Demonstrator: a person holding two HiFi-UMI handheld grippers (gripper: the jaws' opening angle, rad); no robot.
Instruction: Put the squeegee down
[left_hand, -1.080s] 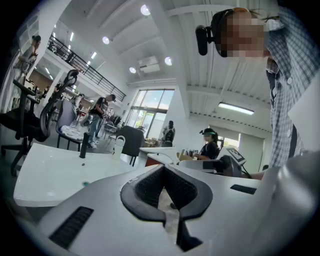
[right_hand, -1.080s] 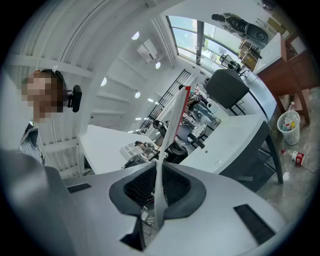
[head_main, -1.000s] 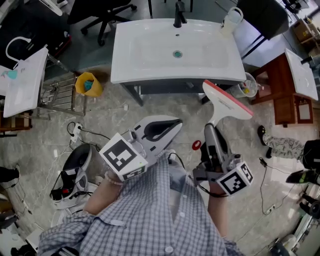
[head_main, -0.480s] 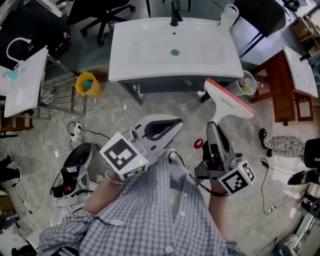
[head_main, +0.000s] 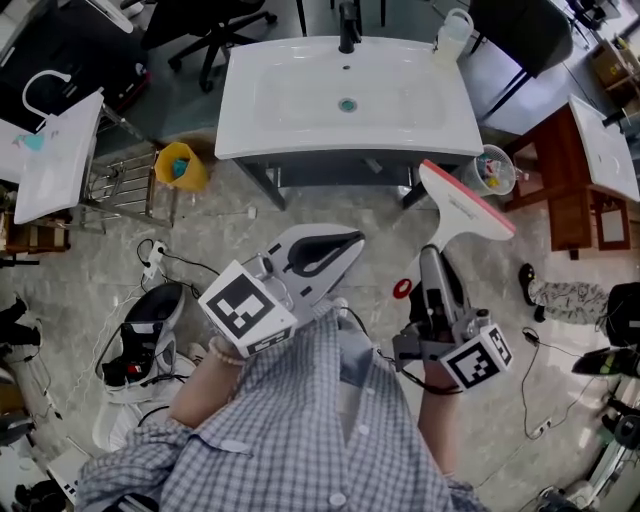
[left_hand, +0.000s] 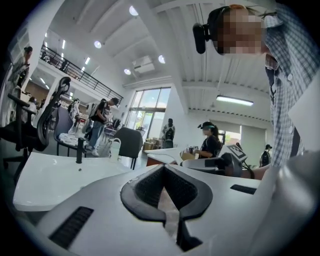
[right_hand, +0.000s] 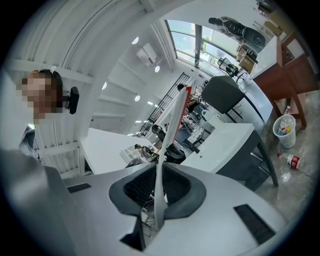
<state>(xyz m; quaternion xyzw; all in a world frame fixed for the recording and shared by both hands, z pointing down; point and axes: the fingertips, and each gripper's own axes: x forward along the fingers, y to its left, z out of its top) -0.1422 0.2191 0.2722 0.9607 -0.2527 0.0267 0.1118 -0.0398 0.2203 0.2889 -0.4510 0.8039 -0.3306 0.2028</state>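
Right gripper (head_main: 432, 265): fingers (right_hand: 186, 191) clamped on the squeegee's handle, with a pad pressing each side of it.
Squeegee (head_main: 465, 212): white with a red-edged blade. It is held in the air, blade end pointing away from the person. It hangs over the floor just off the front right corner of the washbasin and touches no surface.
Left gripper (head_main: 322, 252): fingers (left_hand: 145, 189) drawn together with nothing between them. It is held over the floor in front of the washbasin, to the left of the squeegee and apart from it.
Red disc (head_main: 402, 289): a small round item on the floor, just beside the right gripper.
Floor (head_main: 250, 260): pale and stone-patterned, with loose cables at the left.
Washbasin (head_main: 300, 110): white, on a dark stand. A dark tap (head_main: 347, 25) stands at the back edge and a white jug (head_main: 455, 35) at the back right corner.
Yellow bin (head_main: 176, 166): stands on the floor by the washbasin's front left corner.
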